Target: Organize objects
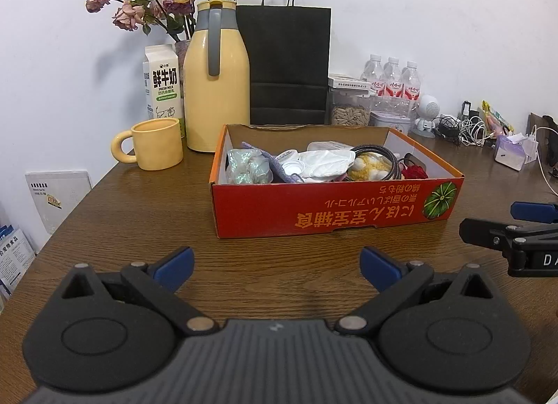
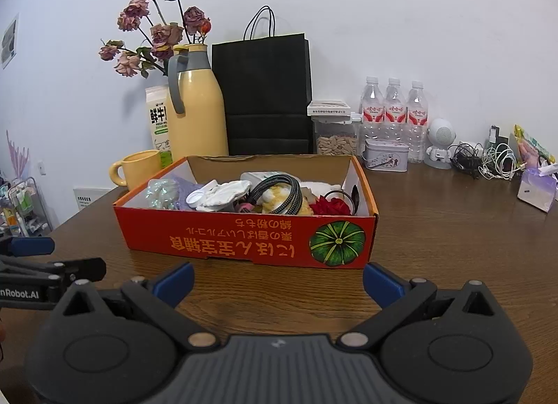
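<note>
A red cardboard box [image 1: 321,212] [image 2: 244,240] sits on the wooden table, filled with small items: an iridescent wrap [image 1: 246,168], a white crumpled bag [image 1: 324,163], a braided cable coil [image 2: 282,191] and a red fabric flower [image 2: 329,207]. My left gripper [image 1: 277,264] is open, low over the table just in front of the box, nothing between its blue fingers. My right gripper [image 2: 277,280] is also open and empty, near the box's front wall. Each gripper shows at the edge of the other's view.
Behind the box stand a yellow mug [image 1: 157,144], a yellow thermos [image 1: 216,83], a milk carton [image 1: 162,85], a vase of dried roses, a black paper bag [image 1: 289,66], water bottles [image 2: 394,111], a seed jar, a tin, a small white robot figure and tangled cables [image 2: 488,160].
</note>
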The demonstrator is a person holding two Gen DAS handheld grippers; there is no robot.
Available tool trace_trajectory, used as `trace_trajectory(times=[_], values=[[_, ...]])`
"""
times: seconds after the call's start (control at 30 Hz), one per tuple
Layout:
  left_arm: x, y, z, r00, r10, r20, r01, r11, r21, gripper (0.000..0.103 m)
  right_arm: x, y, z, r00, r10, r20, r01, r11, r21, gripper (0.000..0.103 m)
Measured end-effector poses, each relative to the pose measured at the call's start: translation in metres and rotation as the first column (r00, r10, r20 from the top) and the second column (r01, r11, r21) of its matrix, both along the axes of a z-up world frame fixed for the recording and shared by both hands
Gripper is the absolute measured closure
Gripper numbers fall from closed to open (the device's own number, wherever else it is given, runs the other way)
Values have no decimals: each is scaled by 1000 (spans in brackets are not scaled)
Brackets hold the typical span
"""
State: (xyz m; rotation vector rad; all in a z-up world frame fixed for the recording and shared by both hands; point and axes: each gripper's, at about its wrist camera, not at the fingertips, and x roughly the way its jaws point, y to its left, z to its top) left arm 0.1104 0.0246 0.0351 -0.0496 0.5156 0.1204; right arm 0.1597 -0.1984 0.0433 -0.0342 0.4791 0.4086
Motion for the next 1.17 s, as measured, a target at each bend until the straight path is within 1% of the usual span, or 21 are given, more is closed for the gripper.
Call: trace_trajectory(times=[1.17], values=[[-3, -4, 2, 1000, -3, 2, 3, 1000, 3, 0, 0, 0, -1, 1000, -1, -1, 1, 1000, 1, 0]])
